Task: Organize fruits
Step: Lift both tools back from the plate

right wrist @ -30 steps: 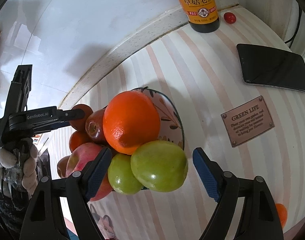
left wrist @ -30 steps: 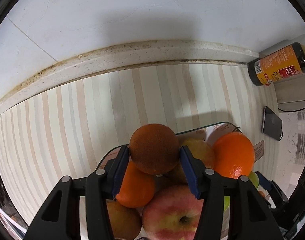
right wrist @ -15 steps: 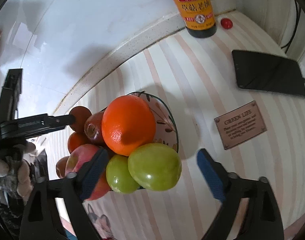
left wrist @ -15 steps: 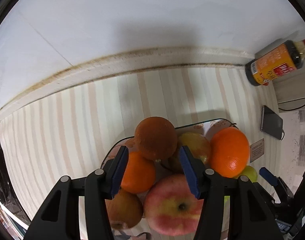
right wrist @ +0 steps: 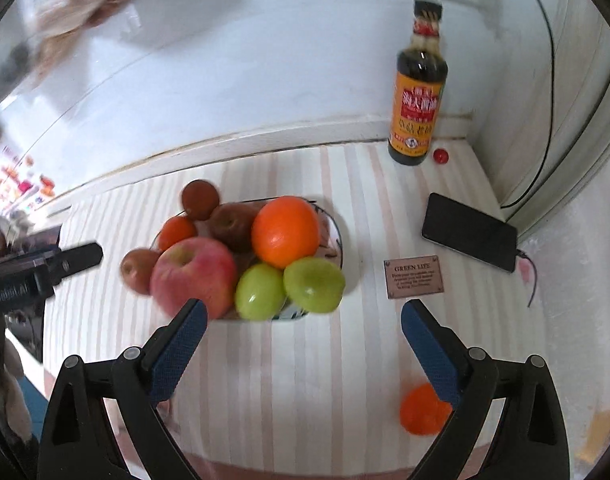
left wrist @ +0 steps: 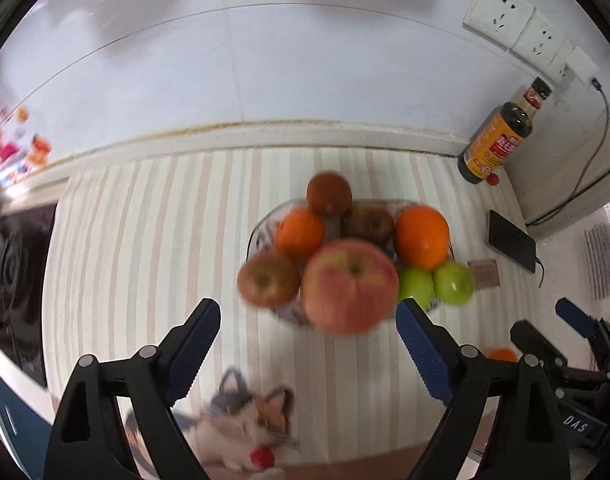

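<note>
A patterned bowl (right wrist: 339, 240) holds a heap of fruit: a big pink-red apple (left wrist: 351, 286), a large orange (left wrist: 422, 236), two green apples (right wrist: 313, 284) and a dark brownish orange (left wrist: 329, 194) at the far side. High above the near edge of the pile, my left gripper (left wrist: 305, 312) has its jaws opening wide with nothing between them. My right gripper (right wrist: 303, 312) stands open and empty above the cloth in front of the bowl. One loose orange (right wrist: 423, 410) lies on the cloth by the right gripper's right finger.
A soy sauce bottle (right wrist: 417, 92) stands at the back right by the wall, with a small red ball (right wrist: 440, 155) beside it. A black phone (right wrist: 469, 232) on a cable and a brown "GREEN LIFE" plaque (right wrist: 414, 276) lie right of the bowl. A black stove (left wrist: 13, 272) is at the left.
My left gripper let go of the dark orange, which stays on the pile, then spread wide. Both grippers rose and drew back from the bowl. The right jaws widened too.
</note>
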Tool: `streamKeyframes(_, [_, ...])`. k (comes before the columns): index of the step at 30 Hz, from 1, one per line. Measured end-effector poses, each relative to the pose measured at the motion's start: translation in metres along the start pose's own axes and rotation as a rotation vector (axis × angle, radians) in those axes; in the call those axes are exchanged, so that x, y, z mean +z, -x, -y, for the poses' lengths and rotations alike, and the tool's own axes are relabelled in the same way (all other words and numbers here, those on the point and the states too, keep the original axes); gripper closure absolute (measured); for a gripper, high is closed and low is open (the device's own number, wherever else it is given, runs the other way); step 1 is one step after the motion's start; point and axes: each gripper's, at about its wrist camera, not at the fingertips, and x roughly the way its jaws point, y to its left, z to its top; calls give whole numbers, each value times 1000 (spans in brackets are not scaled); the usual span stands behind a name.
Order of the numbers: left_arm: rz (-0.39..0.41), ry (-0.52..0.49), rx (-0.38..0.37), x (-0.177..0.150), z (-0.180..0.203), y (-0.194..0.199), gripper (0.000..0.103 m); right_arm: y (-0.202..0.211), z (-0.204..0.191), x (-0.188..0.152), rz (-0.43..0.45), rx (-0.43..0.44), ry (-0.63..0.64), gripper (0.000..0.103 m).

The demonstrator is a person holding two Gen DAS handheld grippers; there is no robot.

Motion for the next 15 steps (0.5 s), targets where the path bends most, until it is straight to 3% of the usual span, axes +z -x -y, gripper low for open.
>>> streamKeyframes(6, [80,20,31,-37,2,48,13,50,-13,-23,65,3,46,3])
streamKeyframes(15, [187,-8,41,-66,11,112,13,124,-29,-47,143,24,60,3])
